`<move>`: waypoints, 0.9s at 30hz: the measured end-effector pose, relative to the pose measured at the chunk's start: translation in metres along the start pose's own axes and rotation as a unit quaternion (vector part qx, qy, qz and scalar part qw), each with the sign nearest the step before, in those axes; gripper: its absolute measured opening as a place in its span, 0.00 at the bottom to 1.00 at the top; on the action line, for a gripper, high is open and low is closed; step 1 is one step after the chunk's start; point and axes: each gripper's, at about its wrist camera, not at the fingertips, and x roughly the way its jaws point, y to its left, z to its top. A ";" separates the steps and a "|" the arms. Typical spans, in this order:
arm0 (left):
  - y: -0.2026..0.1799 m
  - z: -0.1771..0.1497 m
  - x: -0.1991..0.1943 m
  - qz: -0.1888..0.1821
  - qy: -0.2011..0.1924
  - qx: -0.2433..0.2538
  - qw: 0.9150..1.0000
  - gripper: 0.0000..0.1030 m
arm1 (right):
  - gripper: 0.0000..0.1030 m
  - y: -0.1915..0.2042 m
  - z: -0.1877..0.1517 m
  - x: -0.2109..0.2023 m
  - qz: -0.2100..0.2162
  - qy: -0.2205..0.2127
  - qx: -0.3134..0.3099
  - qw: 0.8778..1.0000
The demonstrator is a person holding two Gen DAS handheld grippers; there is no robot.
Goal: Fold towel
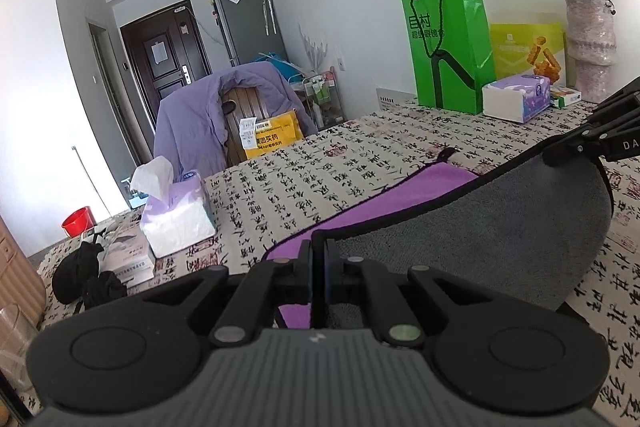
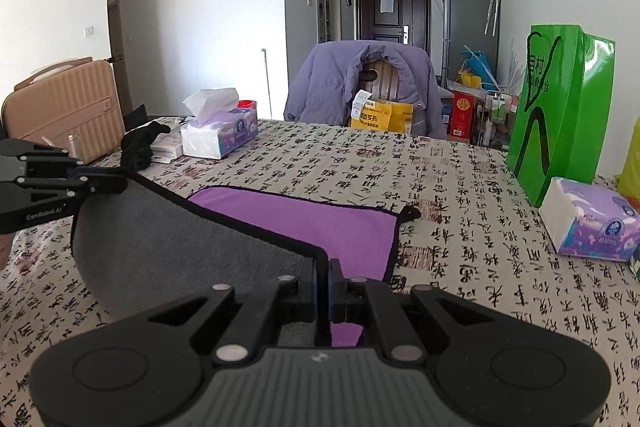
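Now both grippers pinch near corners of towel (image 2: 168, 239). Left gripper (image 1: 319, 247) clamped on one corner, right gripper (image 2: 323, 267) on other. Lifted edge spans between them, grey underside up; purple remainder flat on tablecloth (image 2: 460, 187) ahead of fingertips. Neither arm nearer far edge.

The towel (image 2: 192, 247) is showing fuzzy matt terry cloth, grey on one face and purple on the other. The right gripper (image 2: 323, 267) is looking like matt black plastic. At two o'clock, the green bag (image 2: 560, 99) is gleaming as glossy paper.
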 end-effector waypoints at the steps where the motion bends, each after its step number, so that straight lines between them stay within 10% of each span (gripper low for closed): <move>1: 0.001 0.001 0.002 0.000 0.000 0.001 1.000 0.05 | 0.04 -0.001 0.001 0.001 -0.001 0.000 -0.001 1.000; 27: 0.014 0.018 0.052 0.003 -0.002 0.011 1.000 0.05 | 0.04 -0.023 0.028 0.045 -0.010 0.003 -0.018 1.000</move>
